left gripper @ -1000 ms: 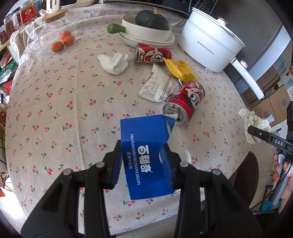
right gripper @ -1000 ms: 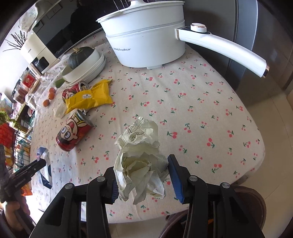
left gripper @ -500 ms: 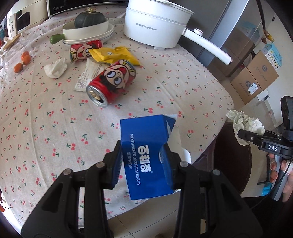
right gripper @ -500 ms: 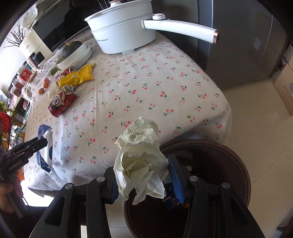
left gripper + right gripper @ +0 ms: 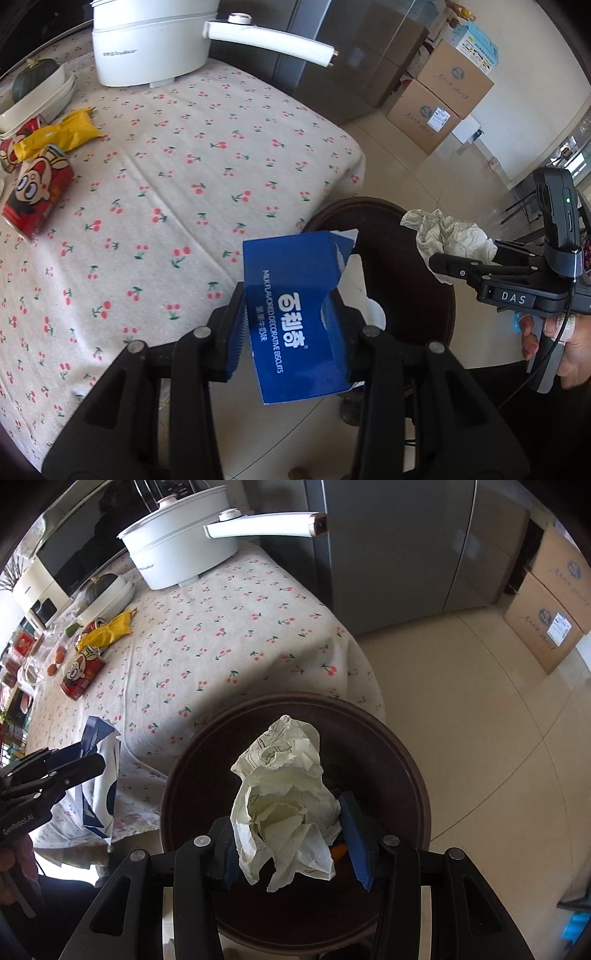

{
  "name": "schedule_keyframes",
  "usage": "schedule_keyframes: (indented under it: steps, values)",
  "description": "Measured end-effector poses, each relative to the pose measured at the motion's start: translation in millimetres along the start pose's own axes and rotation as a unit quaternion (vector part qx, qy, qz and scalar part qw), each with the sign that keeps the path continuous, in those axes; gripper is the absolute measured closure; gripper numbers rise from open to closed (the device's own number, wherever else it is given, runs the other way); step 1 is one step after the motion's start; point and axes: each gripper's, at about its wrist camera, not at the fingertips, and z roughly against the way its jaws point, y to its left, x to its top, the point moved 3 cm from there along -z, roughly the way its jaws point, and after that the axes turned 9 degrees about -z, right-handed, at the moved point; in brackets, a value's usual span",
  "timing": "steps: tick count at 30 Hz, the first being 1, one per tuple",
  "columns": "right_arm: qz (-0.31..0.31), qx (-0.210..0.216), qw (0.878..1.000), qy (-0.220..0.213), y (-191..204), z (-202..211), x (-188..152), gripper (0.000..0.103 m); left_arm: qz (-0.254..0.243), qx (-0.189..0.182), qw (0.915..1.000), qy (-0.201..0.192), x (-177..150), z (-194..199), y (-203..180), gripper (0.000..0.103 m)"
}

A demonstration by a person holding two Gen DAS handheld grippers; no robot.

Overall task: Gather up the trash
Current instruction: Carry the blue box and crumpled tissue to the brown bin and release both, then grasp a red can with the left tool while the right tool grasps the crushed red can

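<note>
My left gripper (image 5: 291, 325) is shut on a torn blue biscuit box (image 5: 295, 310), held at the table's edge beside a dark round trash bin (image 5: 406, 258). My right gripper (image 5: 288, 834) is shut on a crumpled ball of paper (image 5: 284, 801), held right over the open bin (image 5: 402, 760). In the left wrist view the right gripper (image 5: 450, 266) holds the paper (image 5: 450, 232) over the bin's far side. In the right wrist view the left gripper (image 5: 74, 764) with the box (image 5: 99, 790) is at the left.
On the cherry-print tablecloth (image 5: 166, 177) lie red cans (image 5: 37, 192), a yellow wrapper (image 5: 62, 133), a white electric pot (image 5: 147, 40) with a long handle, and a dish with a squash (image 5: 103, 590). Cardboard boxes (image 5: 439, 85) stand on the tiled floor.
Both grippers have swung away from the table toward the bin, each still holding its item. The paper ball is now over the bin's opening; the box has reached the table edge.
</note>
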Motion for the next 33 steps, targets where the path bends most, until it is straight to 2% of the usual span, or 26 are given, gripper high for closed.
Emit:
schedule_keyframes:
  steps: [7,8,9,11,14,19,23,25,27,33]
  values:
    - [-0.016,-0.014,1.000,0.004,-23,2,-11,0.054,-0.041,-0.034,0.9985,0.011,7,-26,-39,0.061]
    - [-0.017,-0.015,1.000,0.004,-24,2,-11,0.054,-0.044,-0.033,0.9983,0.018,8,-29,-42,0.056]
    - [-0.017,-0.016,1.000,0.004,-25,2,-11,0.054,-0.047,-0.031,0.9982,0.021,8,-30,-43,0.044]
    - [-0.016,-0.016,1.000,0.004,-25,2,-11,0.054,-0.048,-0.020,0.9986,0.014,8,-27,-43,0.026]
    - [-0.012,-0.016,1.000,0.003,-23,1,-10,0.054,-0.050,-0.004,0.9987,0.011,9,-21,-37,0.023]
    - [-0.007,-0.014,1.000,0.003,-16,0,-11,0.054,-0.024,0.022,0.9994,0.012,5,-13,-14,0.019]
    - [-0.006,-0.016,1.000,0.003,-12,-1,-12,0.052,-0.017,0.050,0.9985,0.011,-2,-1,1,0.008]
    - [-0.006,-0.014,1.000,0.004,-10,-1,-11,0.036,-0.017,0.059,0.9981,0.007,-4,5,7,0.006]
    - [-0.006,-0.013,1.000,0.002,-6,-1,-11,0.029,-0.015,0.065,0.9977,0.004,-6,10,12,0.005]
    - [0.001,-0.010,1.000,0.002,7,-3,-8,0.025,0.004,0.076,0.9971,0.004,-15,21,31,0.004]
